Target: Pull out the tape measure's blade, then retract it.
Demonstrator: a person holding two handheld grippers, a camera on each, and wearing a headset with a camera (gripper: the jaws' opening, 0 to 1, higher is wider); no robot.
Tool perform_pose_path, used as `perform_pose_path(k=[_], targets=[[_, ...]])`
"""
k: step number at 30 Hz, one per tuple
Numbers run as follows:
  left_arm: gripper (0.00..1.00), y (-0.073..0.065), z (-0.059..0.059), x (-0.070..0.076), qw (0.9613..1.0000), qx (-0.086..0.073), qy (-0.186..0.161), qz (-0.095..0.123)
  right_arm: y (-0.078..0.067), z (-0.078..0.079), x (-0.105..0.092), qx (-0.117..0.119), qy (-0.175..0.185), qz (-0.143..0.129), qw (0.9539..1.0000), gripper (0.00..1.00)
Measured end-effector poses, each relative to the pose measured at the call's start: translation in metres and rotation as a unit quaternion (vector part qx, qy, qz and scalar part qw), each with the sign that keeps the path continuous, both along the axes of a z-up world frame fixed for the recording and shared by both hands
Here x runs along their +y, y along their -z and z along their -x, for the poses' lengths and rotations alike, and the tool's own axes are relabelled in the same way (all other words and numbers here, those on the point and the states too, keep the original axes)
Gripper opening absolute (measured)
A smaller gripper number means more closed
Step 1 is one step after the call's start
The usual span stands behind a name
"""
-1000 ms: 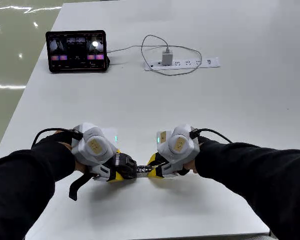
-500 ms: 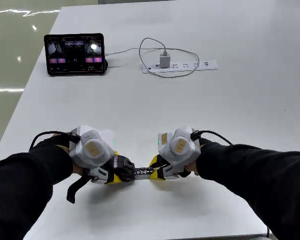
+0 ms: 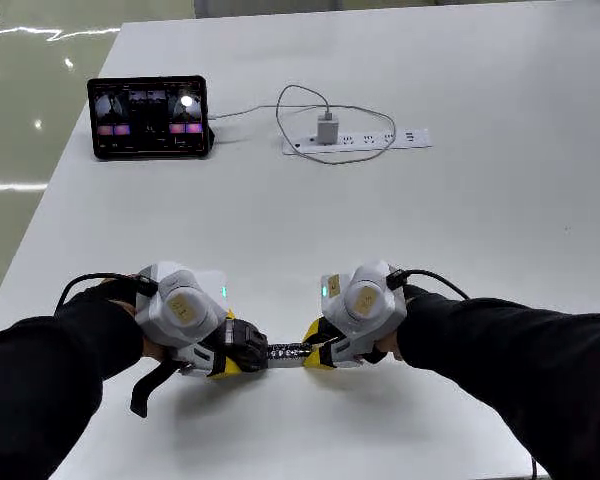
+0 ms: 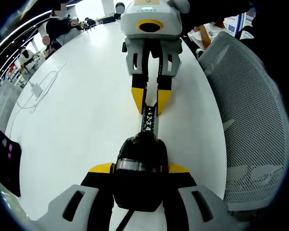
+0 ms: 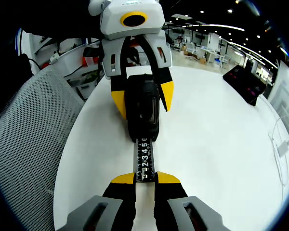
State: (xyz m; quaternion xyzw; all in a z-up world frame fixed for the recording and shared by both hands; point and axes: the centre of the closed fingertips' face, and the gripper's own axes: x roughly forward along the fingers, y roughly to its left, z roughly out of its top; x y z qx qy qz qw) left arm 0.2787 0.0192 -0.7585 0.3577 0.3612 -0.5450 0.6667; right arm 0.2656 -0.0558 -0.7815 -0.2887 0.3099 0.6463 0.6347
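the left tongs [image 4: 140, 169] are clamped on the black body of the tape measure [image 5: 142, 108], which sits low over the near edge of the white worktop [image 3: 380, 250], between the two arms. the right tongs [image 5: 144, 179] are closed together on the tip of the blade [image 4: 149, 122], with the yellow pads pinching it from both sides. compared with one second ago, the gap between the two tongs has become a little wider in the head view, and a bit more of the blade now shows between them. the whole picture also shifted, so part of this can be the camera. only the first few printed digits are out, and the blade runs straight and looks taut from the mouth of the case to the pads. i judge that the pulling out has started but is at its early part. much more blade should come out before the retracting can begin.
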Motion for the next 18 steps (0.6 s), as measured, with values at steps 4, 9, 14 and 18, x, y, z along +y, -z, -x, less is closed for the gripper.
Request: perform_pose_path(k=[4,9,14,18], targets=[[0.33,-0.0005,0.0001,-0.0007,1.0000,-0.001,-0.001,0.001,-0.0001,-0.0002,-0.0028,-0.002,-0.003,0.002,1.0000,0.10],[0.33,-0.0009,-0.0001,-0.0013,1.0000,-0.001,-0.003,0.004,-0.0002,-0.0008,-0.0049,-0.001,-0.003,0.004,1.0000,0.10],[0.33,-0.0011,0.0006,-0.0018,1.0000,-0.002,-0.004,0.004,-0.0004,-0.0005,-0.0077,0.002,0.000,0.003,1.0000,0.10],[0.33,-0.0011,0.0007,-0.0019,1.0000,-0.003,-0.005,0.005,-0.0007,-0.0005,-0.0101,0.002,0.001,0.004,1.0000,0.10]])
